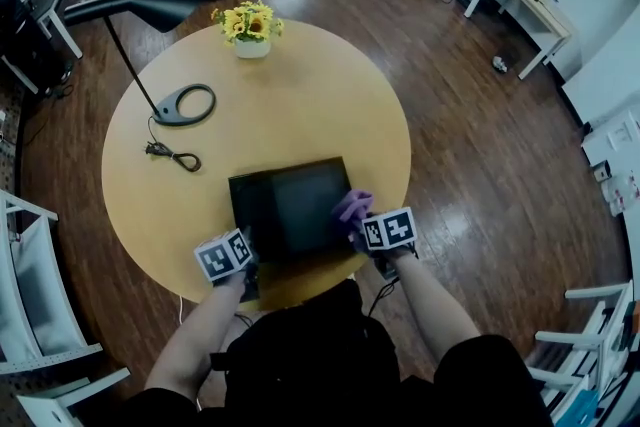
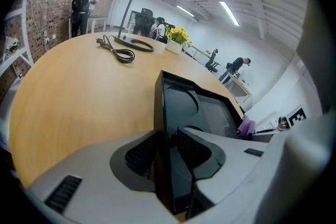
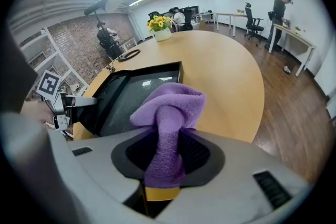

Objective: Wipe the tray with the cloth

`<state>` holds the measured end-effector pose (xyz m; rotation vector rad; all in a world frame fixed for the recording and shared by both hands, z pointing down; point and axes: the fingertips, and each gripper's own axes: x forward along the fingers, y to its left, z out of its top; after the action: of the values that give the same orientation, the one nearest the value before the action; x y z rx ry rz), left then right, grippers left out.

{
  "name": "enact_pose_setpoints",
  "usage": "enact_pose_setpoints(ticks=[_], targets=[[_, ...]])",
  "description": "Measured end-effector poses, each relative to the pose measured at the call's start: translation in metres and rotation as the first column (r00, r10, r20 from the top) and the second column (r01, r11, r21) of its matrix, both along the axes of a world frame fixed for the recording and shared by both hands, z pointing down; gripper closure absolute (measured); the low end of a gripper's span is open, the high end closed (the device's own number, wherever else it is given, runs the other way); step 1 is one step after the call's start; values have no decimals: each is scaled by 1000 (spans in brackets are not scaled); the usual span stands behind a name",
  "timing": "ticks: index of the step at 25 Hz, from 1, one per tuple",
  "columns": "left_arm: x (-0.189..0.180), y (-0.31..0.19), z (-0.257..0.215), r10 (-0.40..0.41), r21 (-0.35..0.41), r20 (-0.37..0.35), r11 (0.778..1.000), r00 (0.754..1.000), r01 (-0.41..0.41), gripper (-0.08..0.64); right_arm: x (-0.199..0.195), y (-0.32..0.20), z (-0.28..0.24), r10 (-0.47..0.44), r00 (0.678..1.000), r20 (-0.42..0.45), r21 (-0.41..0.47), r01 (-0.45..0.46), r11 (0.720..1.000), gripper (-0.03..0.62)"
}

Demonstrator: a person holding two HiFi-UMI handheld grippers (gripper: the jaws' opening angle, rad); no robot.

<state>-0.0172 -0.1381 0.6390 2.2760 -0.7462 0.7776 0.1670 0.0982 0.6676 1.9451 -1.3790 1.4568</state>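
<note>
A black square tray (image 1: 290, 207) lies on the round wooden table (image 1: 300, 105) near its front edge. My left gripper (image 1: 247, 267) is shut on the tray's near left rim (image 2: 163, 128), one jaw on each side of the wall. The tray (image 3: 131, 93) also shows in the right gripper view. My right gripper (image 1: 362, 233) is shut on a purple cloth (image 3: 169, 113), which bunches out ahead of the jaws. In the head view the cloth (image 1: 352, 206) sits at the tray's right edge.
A black desk lamp (image 1: 150, 15) with a ring base (image 1: 185, 104) and its cable (image 1: 172, 153) stand at the table's left. A pot of yellow flowers (image 1: 250, 27) is at the far edge. White chairs, desks and people stand around the room.
</note>
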Motion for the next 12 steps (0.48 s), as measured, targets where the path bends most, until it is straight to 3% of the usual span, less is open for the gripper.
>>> enact_pose_setpoints(ticks=[4, 12], targets=[[-1, 3, 0, 4, -2, 16, 1000, 1000, -4, 439, 2, -2, 2, 6, 1000, 7, 5, -6, 1000, 470], [-17, 24, -1, -32, -76, 19, 997, 999, 33, 448, 32, -33, -2, -128, 990, -51, -39, 126, 991, 482]])
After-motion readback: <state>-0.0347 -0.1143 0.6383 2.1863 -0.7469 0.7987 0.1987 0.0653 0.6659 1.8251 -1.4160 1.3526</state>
